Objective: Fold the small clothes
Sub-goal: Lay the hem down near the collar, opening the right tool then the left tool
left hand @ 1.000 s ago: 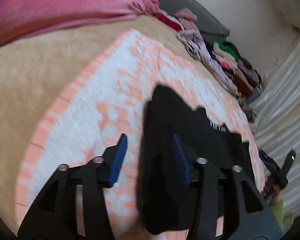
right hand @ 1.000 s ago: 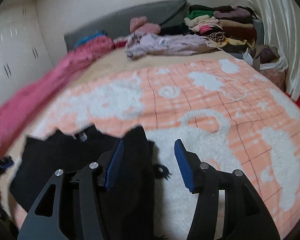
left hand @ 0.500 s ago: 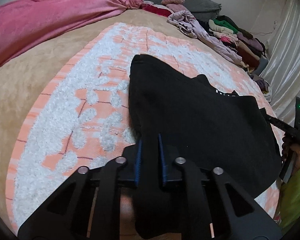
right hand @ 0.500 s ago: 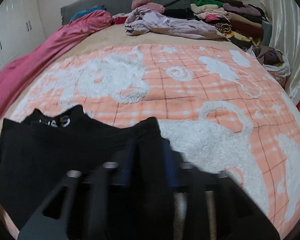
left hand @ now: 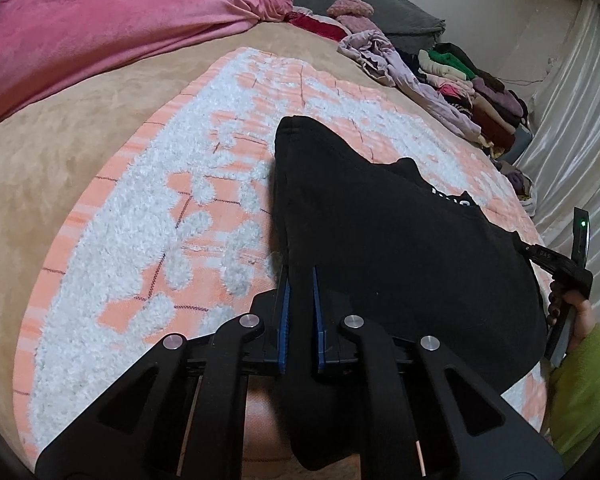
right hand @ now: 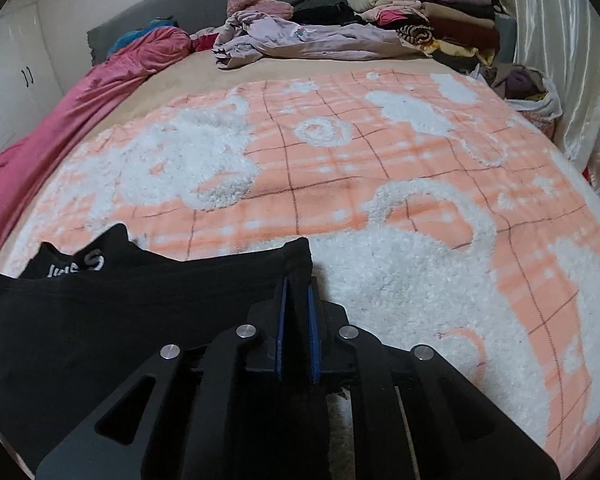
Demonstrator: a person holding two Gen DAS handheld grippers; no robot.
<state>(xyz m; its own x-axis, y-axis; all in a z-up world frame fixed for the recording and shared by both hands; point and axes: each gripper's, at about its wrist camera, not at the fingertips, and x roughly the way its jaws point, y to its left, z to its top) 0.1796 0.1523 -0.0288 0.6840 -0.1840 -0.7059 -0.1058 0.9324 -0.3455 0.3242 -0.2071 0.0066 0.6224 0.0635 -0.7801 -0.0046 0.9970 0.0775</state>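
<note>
A small black garment (left hand: 400, 248) with white lettering at its waistband lies at the near edge of an orange and white fleece blanket (left hand: 148, 224). My left gripper (left hand: 299, 280) is shut on the garment's left edge. My right gripper (right hand: 296, 288) is shut on its right corner, and the garment (right hand: 100, 320) stretches away to the left in that view. The right gripper's body and the hand holding it show at the right edge of the left wrist view (left hand: 568, 280).
A pink blanket (left hand: 100, 28) lies along the bed's left side. A lilac garment (right hand: 312, 38) and a stack of folded clothes (right hand: 432, 16) sit at the head of the bed by a grey headboard (right hand: 220, 0). A white curtain (right hand: 560, 40) hangs on the right.
Both grippers were open a second ago and have closed on the black garment's two ends. The garment now hangs stretched between them.
</note>
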